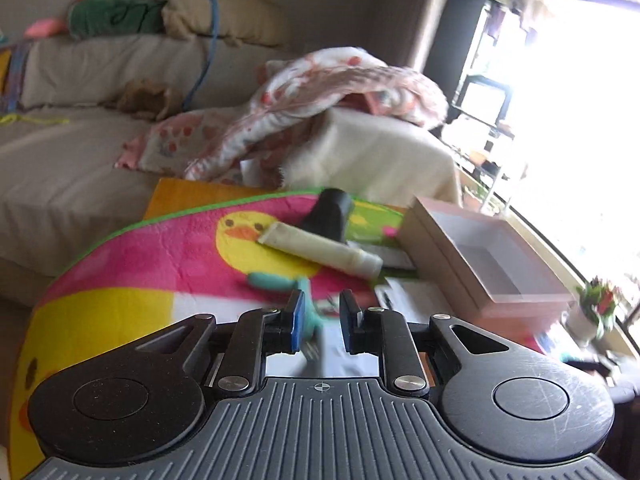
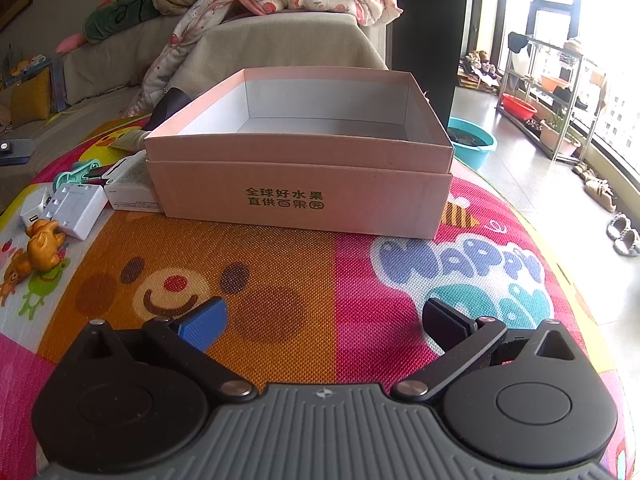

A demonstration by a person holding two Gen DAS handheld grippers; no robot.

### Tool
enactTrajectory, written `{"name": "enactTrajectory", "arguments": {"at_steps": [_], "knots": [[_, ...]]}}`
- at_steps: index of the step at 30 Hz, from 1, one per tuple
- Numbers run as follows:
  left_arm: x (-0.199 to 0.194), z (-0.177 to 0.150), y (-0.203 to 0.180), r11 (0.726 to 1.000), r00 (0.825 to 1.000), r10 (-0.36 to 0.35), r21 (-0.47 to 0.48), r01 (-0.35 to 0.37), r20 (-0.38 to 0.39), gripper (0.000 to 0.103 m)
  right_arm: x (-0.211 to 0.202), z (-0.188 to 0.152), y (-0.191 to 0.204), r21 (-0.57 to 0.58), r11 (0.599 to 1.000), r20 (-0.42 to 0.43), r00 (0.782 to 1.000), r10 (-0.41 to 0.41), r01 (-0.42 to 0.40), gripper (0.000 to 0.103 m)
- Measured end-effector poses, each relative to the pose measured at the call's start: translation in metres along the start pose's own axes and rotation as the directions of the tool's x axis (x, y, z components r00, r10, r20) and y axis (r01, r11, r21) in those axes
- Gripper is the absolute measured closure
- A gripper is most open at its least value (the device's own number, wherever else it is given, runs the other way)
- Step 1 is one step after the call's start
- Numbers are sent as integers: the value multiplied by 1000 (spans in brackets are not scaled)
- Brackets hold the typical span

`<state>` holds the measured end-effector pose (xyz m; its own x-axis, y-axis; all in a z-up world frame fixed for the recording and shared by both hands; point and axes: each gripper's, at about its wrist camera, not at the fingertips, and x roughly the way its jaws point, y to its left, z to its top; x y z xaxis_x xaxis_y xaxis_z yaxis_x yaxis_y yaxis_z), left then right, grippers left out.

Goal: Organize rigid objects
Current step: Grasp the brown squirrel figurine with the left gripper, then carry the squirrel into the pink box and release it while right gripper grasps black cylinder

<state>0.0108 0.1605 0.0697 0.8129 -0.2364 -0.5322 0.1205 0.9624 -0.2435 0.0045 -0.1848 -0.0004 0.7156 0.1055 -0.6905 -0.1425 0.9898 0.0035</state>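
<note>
An open pink cardboard box [image 2: 304, 184] stands on the colourful play mat [image 2: 280, 280]; it looks empty and also shows in the left wrist view [image 1: 480, 264]. My left gripper [image 1: 322, 320] has its jaws narrowed over a teal scissor-like tool [image 1: 280, 282], one blurred part of it between the pads; contact is unclear. A cream tube [image 1: 320, 250] and a black object [image 1: 326, 214] lie beyond it. My right gripper [image 2: 324, 320] is open and empty in front of the box. White adapters [image 2: 76, 204], a white box [image 2: 128, 188] and an orange toy [image 2: 44, 246] lie left of the box.
A beige sofa [image 1: 80, 148] with a patterned blanket [image 1: 320, 92] and cushions runs behind the mat. A teal basin [image 2: 474, 142], shelving [image 2: 552, 92] and slippers [image 2: 622, 234] stand on the floor to the right by the windows. A small potted plant [image 1: 598, 306] is right of the box.
</note>
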Motion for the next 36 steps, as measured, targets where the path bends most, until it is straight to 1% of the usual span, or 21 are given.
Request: {"name": "enactTrajectory", "arguments": {"at_steps": [2,3,5,7,10,12,15,16,20,23,25,28,30,33,34,36], "knots": [[-11,-17,-22,999,1000,26,43,-26,-17,82,0,0,0,0,1000,1,1000,-3,3,0],[-12,-24,-31,998,999,41,44,-40,-23,82,0,0,0,0,1000,1,1000,-4,4,0],[-8,-34,-40,998,997,64,-4,-64,-42,82,-1,0,1,-1,1000,1,1000,-7,7,0],[0,-39,-44,996,997,62,-58,-64,-43,82,-1,-1,1,0,1000,2,1000,-9,9,0],[17,-43,-52,990,992,106,-83,-111,-63,80,-1,-1,1,1,1000,2,1000,-8,8,0],[25,-47,-60,991,991,116,-53,-120,-64,78,-1,-1,1,3,1000,3,1000,-8,8,0],[33,-52,-78,983,983,174,64,-170,-52,75,-1,-2,1,6,1000,4,1000,-6,6,0],[35,-54,-80,981,982,180,79,-175,-61,74,-1,-2,1,6,1000,4,1000,-6,6,0],[44,-62,-72,980,976,193,55,-189,-98,70,-1,-2,2,6,1000,4,1000,-6,6,0],[42,-61,-61,985,983,171,-12,-172,-67,69,-1,-2,1,6,1000,4,1000,-6,6,0],[43,-58,-57,986,985,164,-27,-166,-52,68,-1,-2,1,5,1000,4,1000,-6,6,0],[48,-58,-56,987,986,161,-13,-161,-34,68,-1,-2,2,3,1000,5,1000,-9,9,0],[49,-59,-55,990,989,144,6,-144,-39,70,-2,-2,3,-1,1000,6,1000,-13,13,0],[36,-63,-49,997,996,78,8,-77,-39,73,-4,-2,6,-18,1000,18,1000,-22,22,1],[30,-65,-46,998,997,64,16,-64,-35,74,-7,-2,9,-35,999,38,999,-21,23,3],[18,-70,-38,997,997,65,33,-64,-39,74,-16,4,21,-79,997,95,995,5,3,4]]}}
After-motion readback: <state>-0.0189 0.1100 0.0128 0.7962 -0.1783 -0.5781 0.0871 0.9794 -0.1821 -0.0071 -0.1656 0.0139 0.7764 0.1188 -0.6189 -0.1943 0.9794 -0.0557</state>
